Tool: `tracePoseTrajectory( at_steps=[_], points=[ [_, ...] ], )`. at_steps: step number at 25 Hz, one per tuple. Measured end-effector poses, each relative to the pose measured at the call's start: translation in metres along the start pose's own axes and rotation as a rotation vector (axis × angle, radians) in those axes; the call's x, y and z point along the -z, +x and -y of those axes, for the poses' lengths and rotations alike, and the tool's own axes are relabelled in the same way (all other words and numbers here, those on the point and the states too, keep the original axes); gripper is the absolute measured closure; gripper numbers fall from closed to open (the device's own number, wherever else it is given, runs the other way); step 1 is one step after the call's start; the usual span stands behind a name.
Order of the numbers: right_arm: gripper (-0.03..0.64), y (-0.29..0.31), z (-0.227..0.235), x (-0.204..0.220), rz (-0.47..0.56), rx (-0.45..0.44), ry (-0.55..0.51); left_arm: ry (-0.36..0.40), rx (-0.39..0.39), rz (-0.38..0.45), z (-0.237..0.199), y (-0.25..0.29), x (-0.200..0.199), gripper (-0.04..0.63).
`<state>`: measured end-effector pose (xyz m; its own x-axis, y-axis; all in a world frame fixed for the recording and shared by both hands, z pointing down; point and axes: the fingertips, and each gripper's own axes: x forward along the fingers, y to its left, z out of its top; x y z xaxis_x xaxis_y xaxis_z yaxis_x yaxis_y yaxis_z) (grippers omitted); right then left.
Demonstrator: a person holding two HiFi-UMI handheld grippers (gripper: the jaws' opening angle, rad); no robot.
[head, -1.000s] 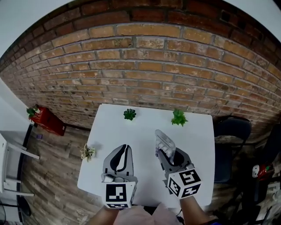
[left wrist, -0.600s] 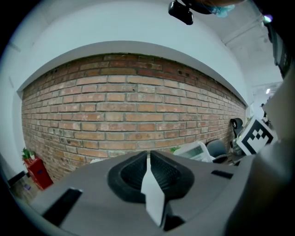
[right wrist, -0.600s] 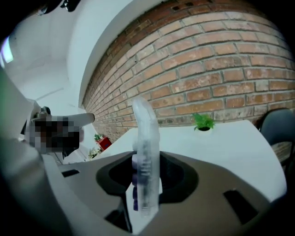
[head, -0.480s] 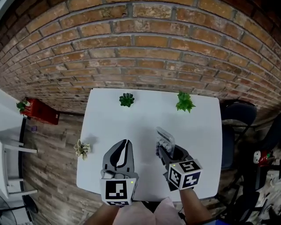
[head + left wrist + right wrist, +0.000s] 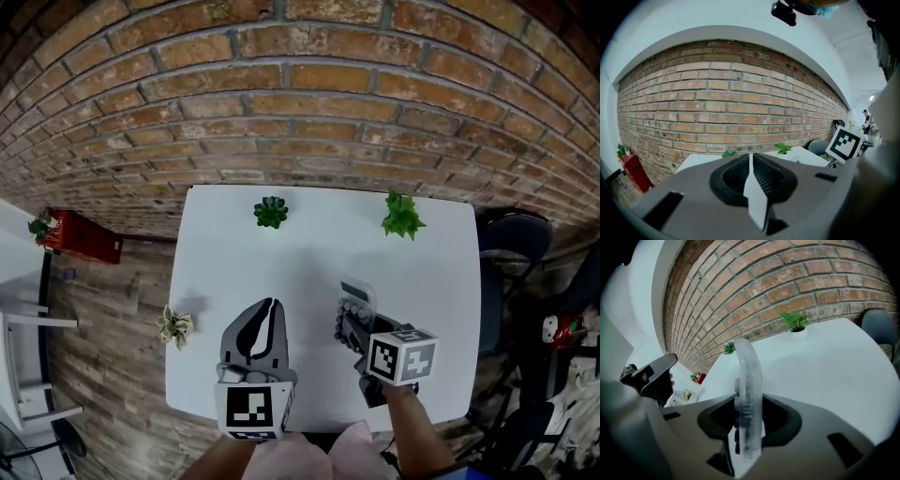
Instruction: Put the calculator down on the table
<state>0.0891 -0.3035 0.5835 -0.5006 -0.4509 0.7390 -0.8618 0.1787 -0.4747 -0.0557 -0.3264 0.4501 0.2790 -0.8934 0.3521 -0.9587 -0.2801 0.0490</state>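
Observation:
The calculator (image 5: 357, 298), clear plastic with purple keys, is clamped edge-on in my right gripper (image 5: 352, 321) over the right half of the white table (image 5: 300, 253). It points away and downward, low over the tabletop; I cannot tell whether it touches. In the right gripper view the calculator (image 5: 747, 394) stands upright between the jaws of the right gripper (image 5: 748, 430). My left gripper (image 5: 271, 307) hovers over the table's front left, shut with nothing in it. In the left gripper view the left gripper (image 5: 750, 161) shows its jaws meeting in a thin line.
Two small potted plants (image 5: 271, 212) (image 5: 401, 217) stand at the table's far edge by the brick wall. Left of the table, on the wooden floor, are another small plant (image 5: 173, 324) and a red box (image 5: 82, 238). A dark chair (image 5: 511, 246) is at the right.
Both grippers have come down toward the table. The right one has tipped forward and rolled, bringing the calculator from raised to low over the tabletop.

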Motion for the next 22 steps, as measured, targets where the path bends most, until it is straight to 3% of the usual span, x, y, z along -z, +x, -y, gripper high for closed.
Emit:
tracePoseTrajectory(
  at_steps=[7,11,13,22],
  points=[
    [0.477,0.013,0.013,0.010,-0.074,0.017,0.073,-0.028,0.011,0.005,-0.005,0.013,0.001,0.566],
    [0.474,0.016,0.020,0.014,-0.085,0.025,0.099,-0.001,0.015,-0.054,-0.008,0.015,0.013,0.566],
    [0.471,0.017,0.022,0.013,-0.082,0.023,0.108,-0.002,0.013,-0.042,-0.008,0.017,0.010,0.566],
    [0.430,0.015,0.032,0.016,-0.088,0.055,0.057,0.012,0.023,-0.025,0.000,0.023,0.007,0.566]
  ],
)
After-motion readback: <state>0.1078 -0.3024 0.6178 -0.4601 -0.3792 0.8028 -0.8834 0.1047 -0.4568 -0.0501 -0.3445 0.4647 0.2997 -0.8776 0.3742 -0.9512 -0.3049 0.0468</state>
